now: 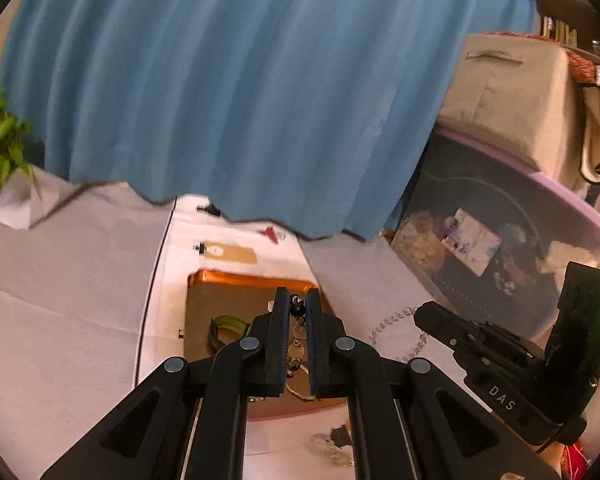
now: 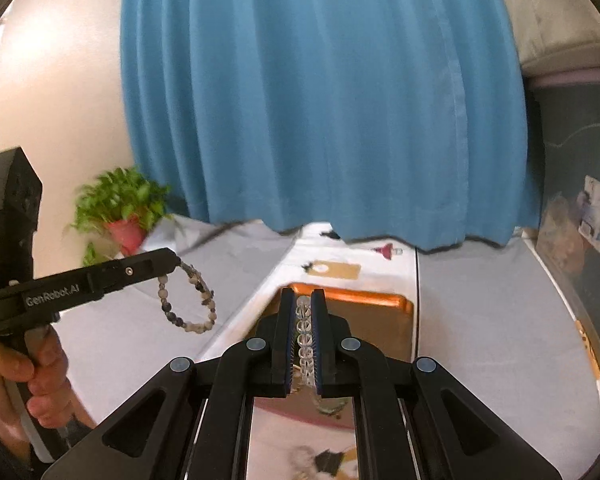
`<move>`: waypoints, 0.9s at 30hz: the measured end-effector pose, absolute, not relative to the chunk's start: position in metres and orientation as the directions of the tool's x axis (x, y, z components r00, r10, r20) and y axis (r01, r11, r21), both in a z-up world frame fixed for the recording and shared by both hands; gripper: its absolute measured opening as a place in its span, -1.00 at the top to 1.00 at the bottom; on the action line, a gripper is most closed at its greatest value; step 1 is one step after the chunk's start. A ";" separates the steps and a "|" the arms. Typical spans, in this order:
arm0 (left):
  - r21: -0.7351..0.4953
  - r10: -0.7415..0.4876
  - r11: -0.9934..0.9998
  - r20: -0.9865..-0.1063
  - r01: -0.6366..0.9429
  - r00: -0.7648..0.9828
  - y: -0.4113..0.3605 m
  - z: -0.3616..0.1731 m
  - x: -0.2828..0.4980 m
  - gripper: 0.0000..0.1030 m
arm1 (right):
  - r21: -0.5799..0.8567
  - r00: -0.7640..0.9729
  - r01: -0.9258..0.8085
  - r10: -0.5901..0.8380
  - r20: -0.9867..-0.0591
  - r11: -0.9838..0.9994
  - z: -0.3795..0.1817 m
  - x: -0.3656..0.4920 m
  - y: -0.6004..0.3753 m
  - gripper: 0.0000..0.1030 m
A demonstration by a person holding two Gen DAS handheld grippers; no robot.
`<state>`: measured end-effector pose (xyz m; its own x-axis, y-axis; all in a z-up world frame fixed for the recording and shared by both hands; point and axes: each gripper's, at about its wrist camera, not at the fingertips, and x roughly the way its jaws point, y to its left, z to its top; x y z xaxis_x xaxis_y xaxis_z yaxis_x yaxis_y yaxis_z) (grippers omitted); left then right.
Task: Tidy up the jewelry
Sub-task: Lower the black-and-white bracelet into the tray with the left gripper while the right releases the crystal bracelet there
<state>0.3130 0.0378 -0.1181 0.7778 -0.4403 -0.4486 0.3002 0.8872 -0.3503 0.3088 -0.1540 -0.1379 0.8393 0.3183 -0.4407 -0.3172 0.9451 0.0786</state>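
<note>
Clear beads [image 2: 305,332] sit clamped in the right gripper [image 2: 304,300] above the orange tray [image 2: 396,304]. Left gripper [image 1: 298,300] is clamped on a grey bracelet [image 2: 188,304].

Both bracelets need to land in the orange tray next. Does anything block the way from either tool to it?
Nothing visible does. The orange tray lies open ahead of the clear bead bracelet and the mottled bead bracelet.

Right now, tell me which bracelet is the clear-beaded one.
The bracelet pinched in the right gripper jaws: clear crystal beads. The left gripper dangles a bracelet of mixed grey, dark and cream beads.
</note>
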 end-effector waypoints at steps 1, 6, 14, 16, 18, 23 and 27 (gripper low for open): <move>-0.356 -0.437 0.888 -0.454 0.292 0.776 0.039 -0.128 0.320 0.90 | 0.067 0.838 -0.315 0.311 -0.448 0.947 -0.146 0.315 -0.155 0.85; -0.368 -0.425 0.896 -0.546 0.248 0.722 0.041 -0.184 0.352 0.90 | 0.056 0.804 -0.296 0.280 -0.525 0.954 -0.194 0.345 -0.166 0.85; -0.296 -0.343 0.938 -0.715 0.180 0.609 0.042 -0.260 0.382 0.90 | 0.059 0.702 -0.254 0.226 -0.675 0.965 -0.275 0.379 -0.185 0.85; -0.277 -0.323 0.946 -0.736 0.171 0.595 0.042 -0.269 0.387 0.90 | 0.050 0.681 -0.253 0.215 -0.700 0.966 -0.288 0.388 -0.186 0.85; -0.255 -0.304 0.952 -0.753 0.167 0.584 0.040 -0.274 0.390 0.90 | 0.042 0.665 -0.255 0.207 -0.718 0.966 -0.296 0.393 -0.185 0.84; -0.222 -0.289 0.957 -0.767 0.186 0.574 0.032 -0.278 0.390 0.69 | 0.054 0.631 -0.241 0.199 -0.750 0.969 -0.306 0.403 -0.191 0.73; -0.227 -0.309 0.951 -0.748 0.211 0.587 0.031 -0.270 0.380 -0.03 | 0.065 0.651 -0.206 0.186 -0.736 0.976 -0.303 0.400 -0.204 0.34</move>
<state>0.3797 0.0305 -0.2701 0.5874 -0.3092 -0.7479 0.2113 0.9507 -0.2271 0.3998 -0.2037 -0.3026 0.6507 0.1860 -0.7362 -0.2057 0.9765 0.0649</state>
